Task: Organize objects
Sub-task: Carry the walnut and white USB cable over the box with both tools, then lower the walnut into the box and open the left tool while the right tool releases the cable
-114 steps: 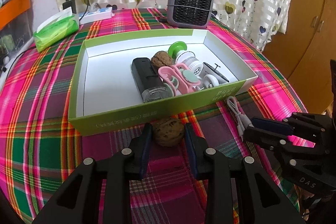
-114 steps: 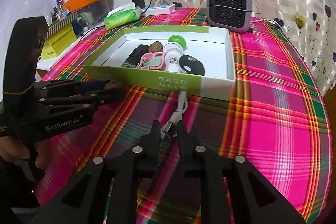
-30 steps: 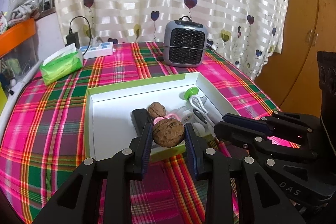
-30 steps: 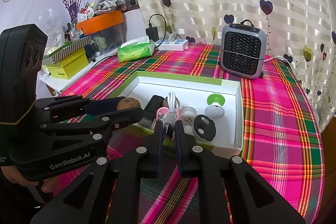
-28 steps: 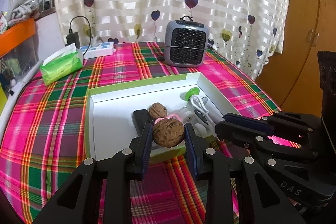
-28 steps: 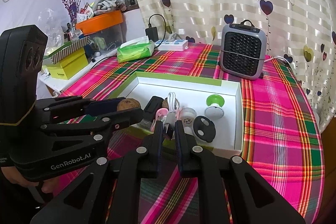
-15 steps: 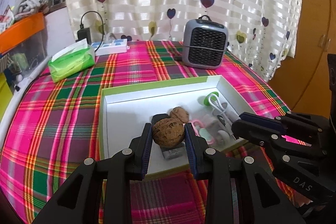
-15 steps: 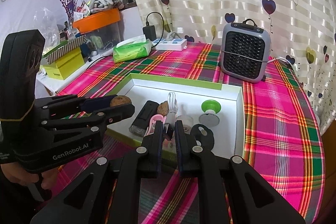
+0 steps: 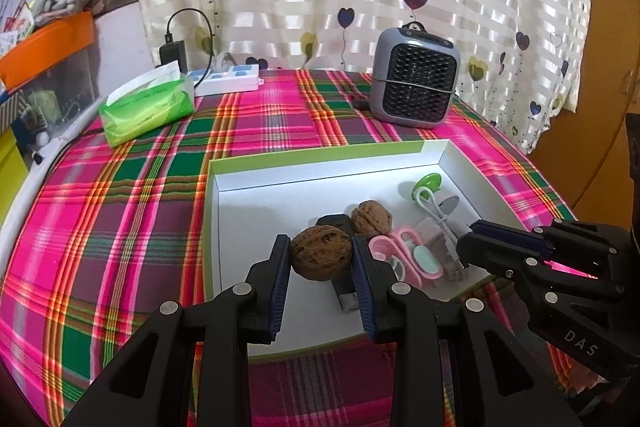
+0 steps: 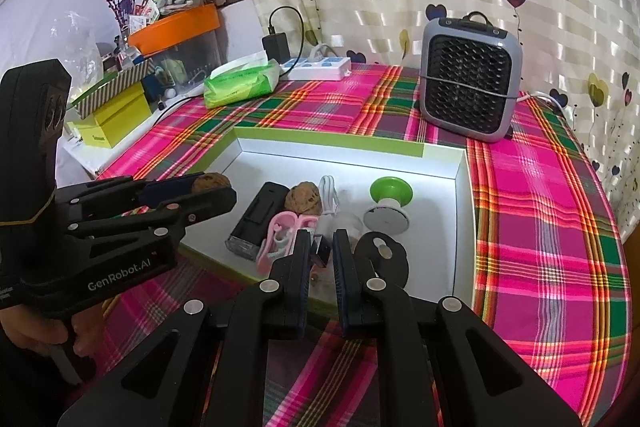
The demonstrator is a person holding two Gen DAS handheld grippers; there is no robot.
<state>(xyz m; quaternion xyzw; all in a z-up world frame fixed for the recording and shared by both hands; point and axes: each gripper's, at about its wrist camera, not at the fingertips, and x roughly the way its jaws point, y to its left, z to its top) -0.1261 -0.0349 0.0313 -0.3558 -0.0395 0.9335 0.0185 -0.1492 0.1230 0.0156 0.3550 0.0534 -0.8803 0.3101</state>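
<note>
So since a few seconds back, both pickups are done: the walnut [image 9: 321, 252] that sat on the plaid surface [image 9: 120, 219] in front of the box [image 9: 320, 343] is now up in the air, and so is the white USB cable [image 10: 327, 195] that lay beside it. Both grippers have carried their loads over the near wall of the box.

Left gripper [image 9: 321, 259]: jaws clamped on the walnut, one pad on each side, nut hanging above the white floor at about 7 o'clock of the box interior. Right gripper [image 10: 321, 251]: jaws pinched nearly shut on the cable's plug, with the looped cord trailing toward 12 o'clock over the stuff already inside.

I'd call this the drop-off step. Next move is probably lowering a bit and letting go. The left half of the box is bare, so the walnut has room.

The walnut itself is brown, wrinkly, roundish, so it'll likely roll if dropped from height. A second walnut [image 9: 371, 217] sits at its 1 o'clock, next to a black gadget [image 10: 256, 223] and a pink clip thing [image 9: 404, 255].
</note>
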